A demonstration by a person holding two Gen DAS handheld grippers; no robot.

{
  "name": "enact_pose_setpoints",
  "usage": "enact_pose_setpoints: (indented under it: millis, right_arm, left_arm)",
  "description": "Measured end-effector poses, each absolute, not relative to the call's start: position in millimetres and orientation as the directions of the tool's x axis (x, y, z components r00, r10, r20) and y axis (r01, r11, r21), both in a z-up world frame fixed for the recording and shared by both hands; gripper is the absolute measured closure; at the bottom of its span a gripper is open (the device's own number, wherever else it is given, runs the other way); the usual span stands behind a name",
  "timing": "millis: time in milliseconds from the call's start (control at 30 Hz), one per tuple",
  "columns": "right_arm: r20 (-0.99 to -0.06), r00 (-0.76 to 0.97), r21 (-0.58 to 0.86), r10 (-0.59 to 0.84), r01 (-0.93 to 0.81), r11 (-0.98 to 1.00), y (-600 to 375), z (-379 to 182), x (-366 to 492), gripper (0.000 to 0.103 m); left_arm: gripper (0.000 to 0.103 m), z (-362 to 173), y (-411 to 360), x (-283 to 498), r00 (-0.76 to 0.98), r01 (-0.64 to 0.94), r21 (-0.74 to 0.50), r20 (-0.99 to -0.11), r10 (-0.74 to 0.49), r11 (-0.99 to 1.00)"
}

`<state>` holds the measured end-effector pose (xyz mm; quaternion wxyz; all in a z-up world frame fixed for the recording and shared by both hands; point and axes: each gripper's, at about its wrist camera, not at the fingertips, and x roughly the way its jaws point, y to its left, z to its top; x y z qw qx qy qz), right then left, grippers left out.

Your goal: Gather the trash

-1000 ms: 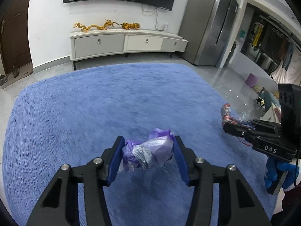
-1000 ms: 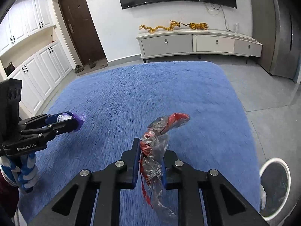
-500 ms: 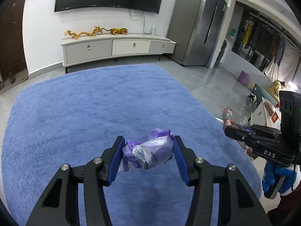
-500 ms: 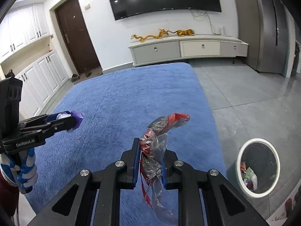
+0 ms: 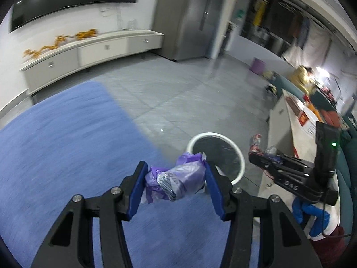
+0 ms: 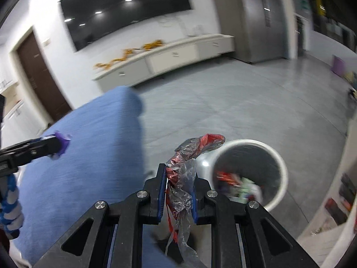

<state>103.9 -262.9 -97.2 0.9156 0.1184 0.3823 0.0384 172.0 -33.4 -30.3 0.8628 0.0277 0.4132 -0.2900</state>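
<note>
wrist views downward, sharing bin (image 5: 239, 156)

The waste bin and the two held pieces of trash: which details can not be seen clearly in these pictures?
- Waste bin contents, right wrist view: motion blur smears them into coloured patches.
- Waste bin, left wrist view: the purple bag and left gripper cover its near rim.
- Red and clear wrapper, right wrist view: its lower tail hangs behind the right gripper.

Left gripper (image 5: 176, 177), blue pads clamped on crumpled purple plastic bag (image 5: 176, 182), over blue rug (image 5: 67, 147). White-rimmed bin (image 5: 239, 154) on grey floor just beyond. Right gripper (image 5: 260, 156) at right, pinching red-and-clear wrapper (image 5: 256, 141). Gloved hand (image 5: 312, 216) beneath it.
</note>
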Motion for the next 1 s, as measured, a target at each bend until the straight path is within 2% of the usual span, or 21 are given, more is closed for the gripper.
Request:
enact_pose_setpoints:
  millis: [233,567,700,800,1000]
  right_arm:
    - [-0.757,0.648,0.226,0.087,0.135,0.965,-336,-129,136,0.086]
    - [-0.816,0.572,0.24,0.081,0.207,0.949,-379,-188,175,0.083]
    - [-0.829,0.556,0.234,0.059,0.249,0.94,-389,-203,182,0.063]
    - [-0.831,0.556,0.228,0.036,0.281,0.932,-397,-207,184,0.052]
    - [-0.824,0.566,0.233,-0.002,0.344,0.909,-405,-201,176,0.051]
  left_arm:
    - [0.052,-64,-149,226,0.392,0.578,-0.207,-0.778,-0.491,0.79]
    - [0.05,-118,-231,286,0.311,0.561,-0.258,-0.814,-0.49,0.786]
    - [0.048,-135,-249,300,0.278,0.548,-0.297,-0.817,-0.506,0.782]
    - [0.044,-142,-253,308,0.255,0.531,-0.33,-0.816,-0.519,0.78]
    - [0.04,-145,-258,309,0.246,0.514,-0.349,-0.815,-0.524,0.783]
